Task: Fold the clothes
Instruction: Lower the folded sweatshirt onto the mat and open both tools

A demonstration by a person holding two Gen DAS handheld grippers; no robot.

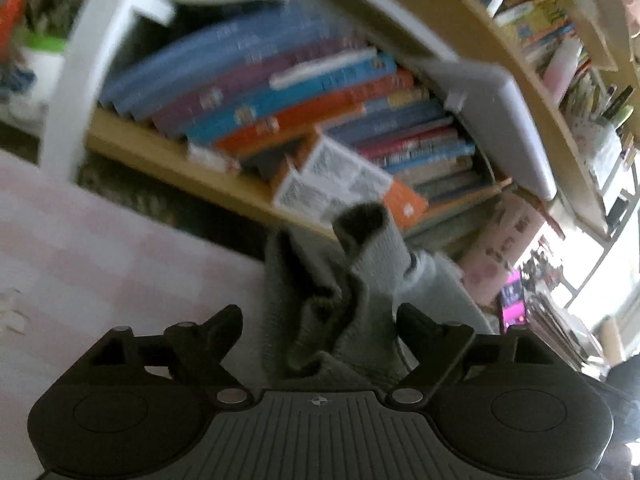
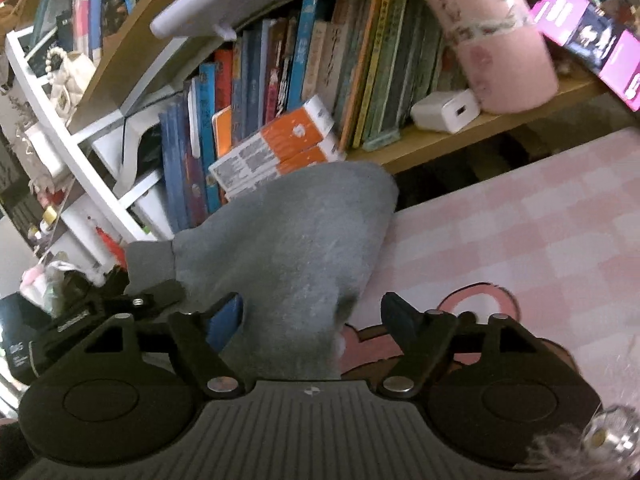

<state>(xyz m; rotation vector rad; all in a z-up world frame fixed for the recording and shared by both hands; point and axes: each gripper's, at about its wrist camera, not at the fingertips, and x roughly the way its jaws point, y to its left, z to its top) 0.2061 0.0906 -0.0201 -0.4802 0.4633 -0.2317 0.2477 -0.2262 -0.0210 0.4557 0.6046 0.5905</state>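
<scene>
A grey knitted garment stands bunched and folded up between the fingers of my left gripper, lifted above the pink checked table cover. The left jaws stand apart with the cloth filling the gap; I cannot tell if they pinch it. In the right wrist view the same grey garment hangs as a wide smooth sheet in front of my right gripper. The right jaws also stand apart, the cloth lying between them. The left gripper's body shows at the left, at the garment's edge.
A wooden bookshelf full of books stands close behind the table, with orange-and-white boxes and a white charger on it. A pink cup sits at the shelf's right. A white rack stands at the left.
</scene>
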